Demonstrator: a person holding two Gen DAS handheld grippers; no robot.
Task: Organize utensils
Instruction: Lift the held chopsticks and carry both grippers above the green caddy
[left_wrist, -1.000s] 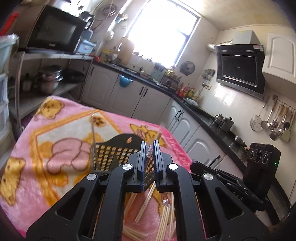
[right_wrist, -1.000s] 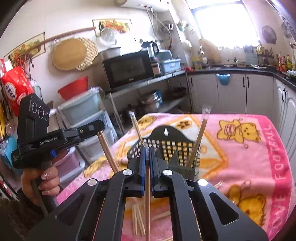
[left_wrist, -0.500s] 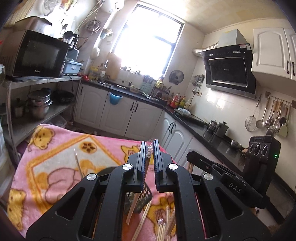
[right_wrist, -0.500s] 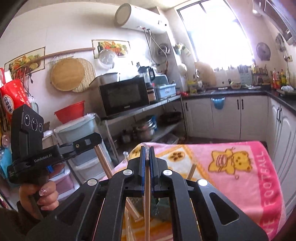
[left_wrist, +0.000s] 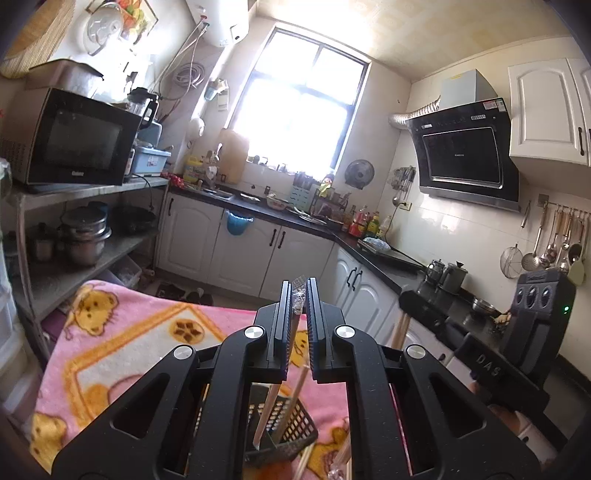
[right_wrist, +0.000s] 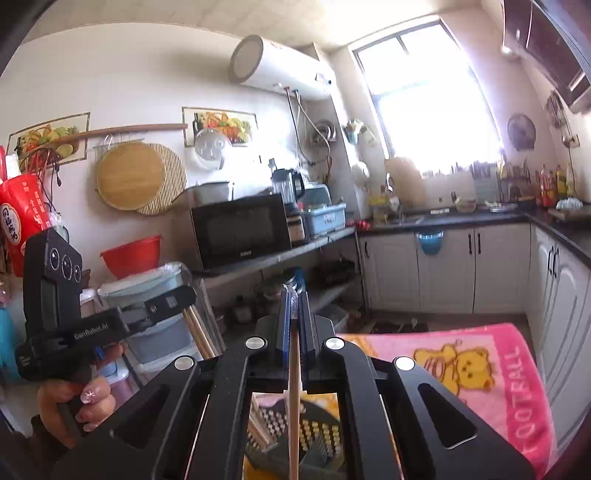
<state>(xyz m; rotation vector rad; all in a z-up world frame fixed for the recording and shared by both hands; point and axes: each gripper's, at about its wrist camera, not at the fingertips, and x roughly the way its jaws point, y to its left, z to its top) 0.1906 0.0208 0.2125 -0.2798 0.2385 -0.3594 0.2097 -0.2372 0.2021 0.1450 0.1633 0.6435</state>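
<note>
My left gripper (left_wrist: 297, 295) is shut on a plastic-wrapped pair of chopsticks (left_wrist: 291, 343) whose lower end hangs down into the black mesh utensil basket (left_wrist: 295, 424). My right gripper (right_wrist: 294, 299) is shut on another wrapped pair of chopsticks (right_wrist: 294, 398), held upright above the same basket (right_wrist: 317, 435). Loose chopsticks (left_wrist: 306, 458) lie on the pink bear blanket (left_wrist: 122, 343) beside the basket. The right gripper shows in the left wrist view (left_wrist: 410, 306) and the left gripper in the right wrist view (right_wrist: 184, 295), each holding chopsticks.
The blanket (right_wrist: 498, 373) covers a table that ends close to white cabinets (left_wrist: 258, 251). A shelf with a microwave (left_wrist: 74, 140) and pots (left_wrist: 85, 236) stands on the left. Stacked plastic bins (right_wrist: 155, 317) stand behind the left gripper.
Both grippers have risen and tilted up with their chopsticks. The basket has slid from the middle of each view to the bottom, and more of the kitchen wall and ceiling shows.
</note>
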